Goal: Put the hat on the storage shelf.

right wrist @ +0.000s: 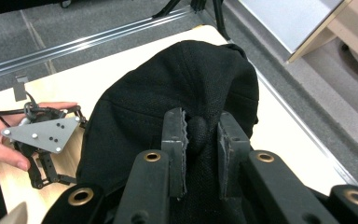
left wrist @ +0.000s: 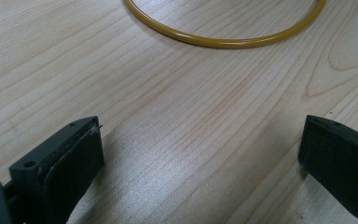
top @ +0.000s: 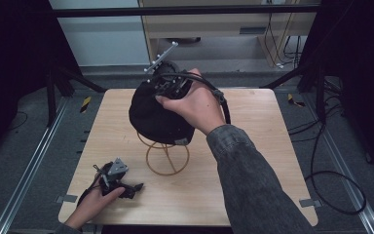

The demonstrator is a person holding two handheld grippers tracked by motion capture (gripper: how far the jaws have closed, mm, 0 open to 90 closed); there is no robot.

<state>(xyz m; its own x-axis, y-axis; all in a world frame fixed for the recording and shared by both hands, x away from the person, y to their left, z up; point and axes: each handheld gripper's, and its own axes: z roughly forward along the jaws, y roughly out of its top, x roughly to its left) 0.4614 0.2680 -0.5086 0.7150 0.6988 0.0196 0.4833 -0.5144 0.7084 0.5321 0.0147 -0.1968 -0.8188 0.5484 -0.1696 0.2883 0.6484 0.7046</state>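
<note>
A black cap [top: 153, 114] sits on top of a yellow wire stand [top: 167, 158] in the middle of the wooden table [top: 253, 146]. My right gripper [top: 168, 84] reaches over the cap from the right and is shut on a pinch of its black fabric [right wrist: 199, 133]; the cap [right wrist: 168, 98] spreads out below the jaws. My left gripper [top: 129, 187] rests low at the table's front left, open, with bare wood between its jaws. In the left gripper view the stand's yellow base ring [left wrist: 223, 41] curves ahead of the left gripper [left wrist: 200, 154].
Metal rails [top: 29, 161] run along both sides of the table. Black cables [top: 331, 190] lie on the floor at the right. A dark frame bar [top: 185, 9] crosses the back, with a cabinet behind it. The left hand and its gripper [right wrist: 42, 135] are seen beyond the cap.
</note>
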